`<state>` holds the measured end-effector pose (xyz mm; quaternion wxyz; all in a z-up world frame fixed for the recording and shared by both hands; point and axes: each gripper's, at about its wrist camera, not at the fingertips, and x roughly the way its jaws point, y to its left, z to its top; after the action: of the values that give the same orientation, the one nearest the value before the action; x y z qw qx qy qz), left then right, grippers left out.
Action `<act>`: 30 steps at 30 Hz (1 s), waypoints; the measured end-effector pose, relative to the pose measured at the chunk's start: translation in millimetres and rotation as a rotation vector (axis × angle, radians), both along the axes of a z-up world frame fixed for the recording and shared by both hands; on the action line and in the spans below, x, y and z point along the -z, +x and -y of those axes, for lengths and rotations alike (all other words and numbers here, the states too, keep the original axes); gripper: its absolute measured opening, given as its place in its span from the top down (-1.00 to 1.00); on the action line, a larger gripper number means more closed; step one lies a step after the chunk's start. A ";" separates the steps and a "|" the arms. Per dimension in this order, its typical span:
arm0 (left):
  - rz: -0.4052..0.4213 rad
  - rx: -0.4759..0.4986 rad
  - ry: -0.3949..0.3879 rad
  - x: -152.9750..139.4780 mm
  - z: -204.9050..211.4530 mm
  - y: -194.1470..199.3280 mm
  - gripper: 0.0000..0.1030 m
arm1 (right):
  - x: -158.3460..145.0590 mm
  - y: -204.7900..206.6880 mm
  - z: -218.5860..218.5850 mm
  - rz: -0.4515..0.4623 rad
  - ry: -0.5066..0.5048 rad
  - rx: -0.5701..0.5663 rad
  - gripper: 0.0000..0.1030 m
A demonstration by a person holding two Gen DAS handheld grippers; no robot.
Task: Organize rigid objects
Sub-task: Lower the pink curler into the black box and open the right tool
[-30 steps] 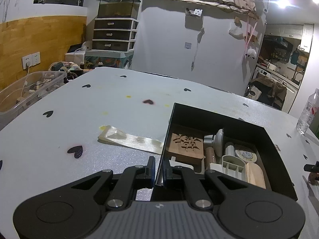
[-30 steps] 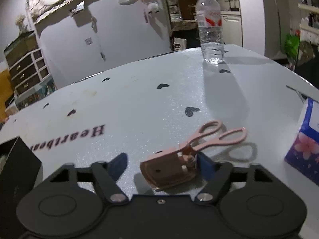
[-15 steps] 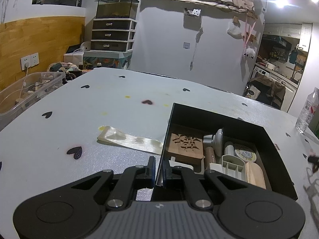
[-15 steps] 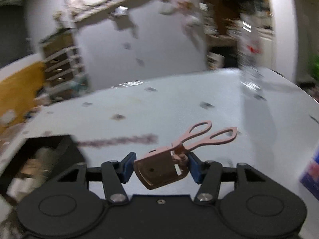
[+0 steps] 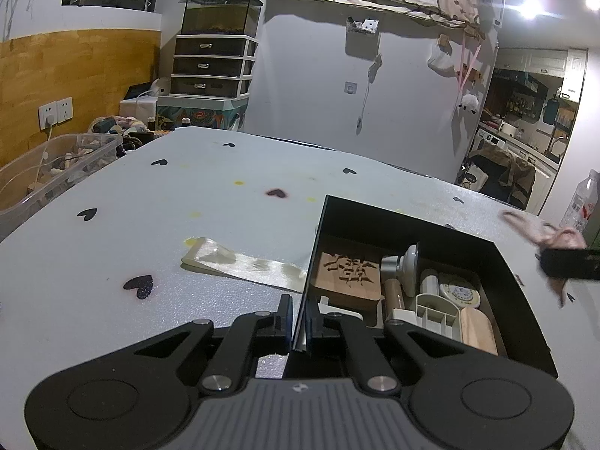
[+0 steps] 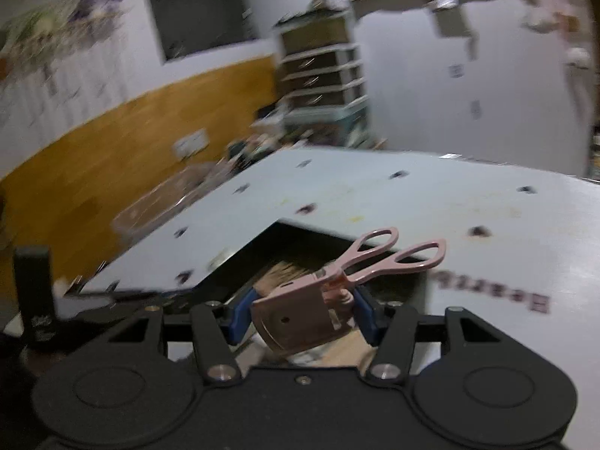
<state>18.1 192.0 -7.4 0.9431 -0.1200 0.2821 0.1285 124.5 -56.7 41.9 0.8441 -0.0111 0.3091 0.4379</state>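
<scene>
While left gripper (image 5: 298, 322) pinches black box (image 5: 525, 281) wall, right gripper (image 6: 302, 313) clamps pink tongs (image 6: 337, 281), frame centre, above box.

There was one black box (image 5: 502, 262) on the desk (image 5: 187, 202), one pair of pink scissors (image 6: 360, 266), one carved wooden block (image 5: 347, 275), one clear bin (image 5: 56, 172), one water bottle (image 5: 581, 202), and two grippers (image 5: 298, 315) (image 6: 300, 313).
</scene>
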 end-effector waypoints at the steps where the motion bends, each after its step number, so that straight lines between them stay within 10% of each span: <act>1: 0.000 0.001 0.000 0.0 0.1 -0.1 0.88 | 1.6 -1.7 -8.3 -0.018 -0.019 -0.025 -0.11; 7: 0.005 0.007 -0.006 0.9 -1.2 -0.3 0.88 | 13.7 0.4 -32.9 -0.081 -0.066 -0.057 -0.21; 9: 0.005 0.010 -0.006 1.3 -1.4 0.0 0.88 | 16.8 1.8 -33.2 -0.108 -0.068 -0.034 -0.87; 30: 0.000 0.013 -0.002 2.4 -0.6 1.1 0.88 | 18.4 -4.5 -22.1 -0.102 -0.103 0.007 -0.70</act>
<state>19.2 192.6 -9.8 0.9439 -0.1191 0.2829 0.1221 120.0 -34.6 23.5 0.8271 -0.0311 0.3741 0.4183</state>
